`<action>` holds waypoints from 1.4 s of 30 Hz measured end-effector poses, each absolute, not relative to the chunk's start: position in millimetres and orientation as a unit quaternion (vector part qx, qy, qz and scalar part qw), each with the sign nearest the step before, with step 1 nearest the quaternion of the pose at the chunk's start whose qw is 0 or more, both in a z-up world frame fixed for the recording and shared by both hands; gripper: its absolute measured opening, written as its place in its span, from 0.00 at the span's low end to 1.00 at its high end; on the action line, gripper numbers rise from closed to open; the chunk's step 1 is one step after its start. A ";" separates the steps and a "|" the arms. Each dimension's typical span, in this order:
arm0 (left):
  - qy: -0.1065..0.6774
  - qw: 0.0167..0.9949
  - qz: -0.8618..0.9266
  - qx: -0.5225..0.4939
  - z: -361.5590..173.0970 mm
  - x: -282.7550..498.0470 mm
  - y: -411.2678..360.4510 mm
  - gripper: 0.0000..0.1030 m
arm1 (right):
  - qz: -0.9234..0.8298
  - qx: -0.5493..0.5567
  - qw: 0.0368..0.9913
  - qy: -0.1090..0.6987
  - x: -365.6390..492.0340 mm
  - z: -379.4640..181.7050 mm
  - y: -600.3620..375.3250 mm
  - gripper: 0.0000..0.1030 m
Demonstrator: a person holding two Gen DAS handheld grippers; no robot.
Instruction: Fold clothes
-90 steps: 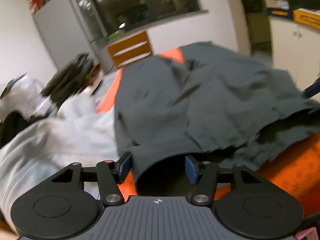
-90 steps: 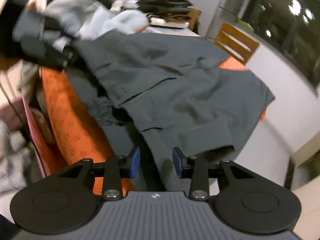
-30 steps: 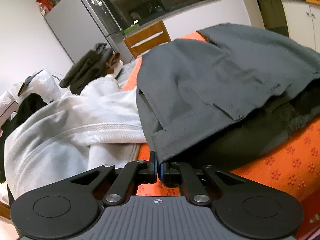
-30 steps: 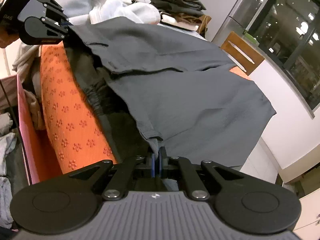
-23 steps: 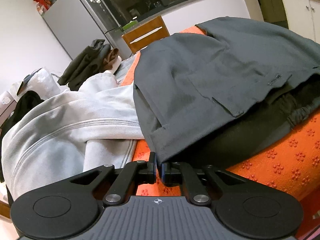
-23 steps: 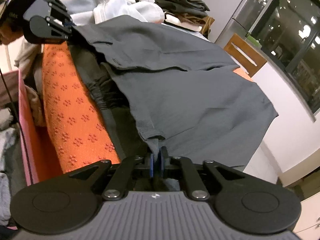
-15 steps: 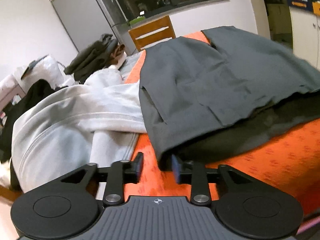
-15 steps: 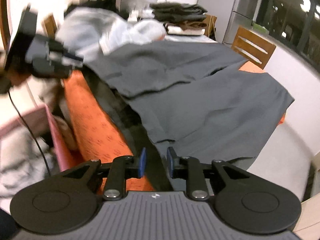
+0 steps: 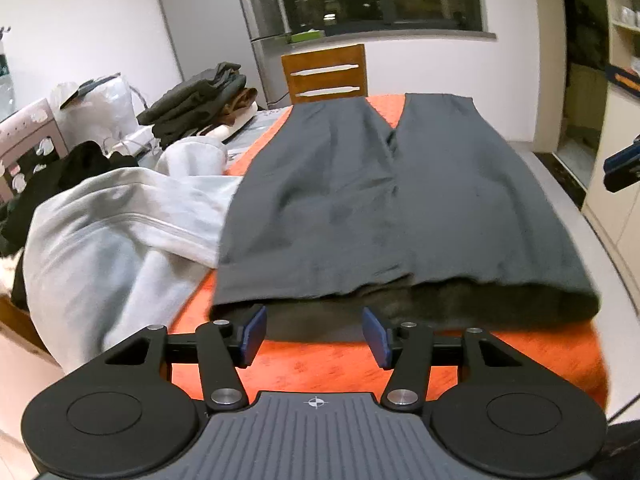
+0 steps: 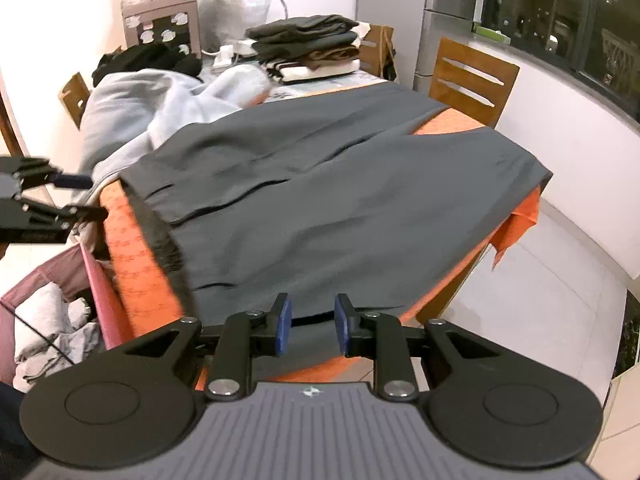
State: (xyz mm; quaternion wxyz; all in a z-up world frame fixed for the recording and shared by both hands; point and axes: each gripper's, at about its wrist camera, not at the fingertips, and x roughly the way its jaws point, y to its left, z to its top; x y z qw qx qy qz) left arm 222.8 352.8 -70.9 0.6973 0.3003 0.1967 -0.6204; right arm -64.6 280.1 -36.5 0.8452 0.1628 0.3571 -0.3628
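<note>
Dark grey shorts (image 9: 392,200) lie spread flat on the orange table cover (image 9: 340,364), waistband toward me and legs pointing to the far chair. My left gripper (image 9: 314,334) hovers open just short of the waistband's left end, holding nothing. From the right wrist view the same shorts (image 10: 340,200) stretch across the table. My right gripper (image 10: 312,326) is open near the shorts' near edge, empty. The left gripper (image 10: 76,196) shows at the left edge of that view.
A pale grey sweatshirt (image 9: 108,236) is heaped left of the shorts. Folded dark clothes (image 10: 308,46) are stacked at the back of the table. A wooden chair (image 9: 326,74) stands at the far end. A pink laundry basket (image 10: 68,304) with clothes sits on the floor.
Both grippers were shut on the shorts' waistband a second ago; they have let go, opened and pulled back. The shorts now lie flat and smoothed on the table.
</note>
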 end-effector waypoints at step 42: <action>0.316 0.809 -0.469 0.160 -42.2 37.1 -76.6 0.72 | -0.210 0.237 0.893 0.320 -276.2 -45.2 -381.5 0.32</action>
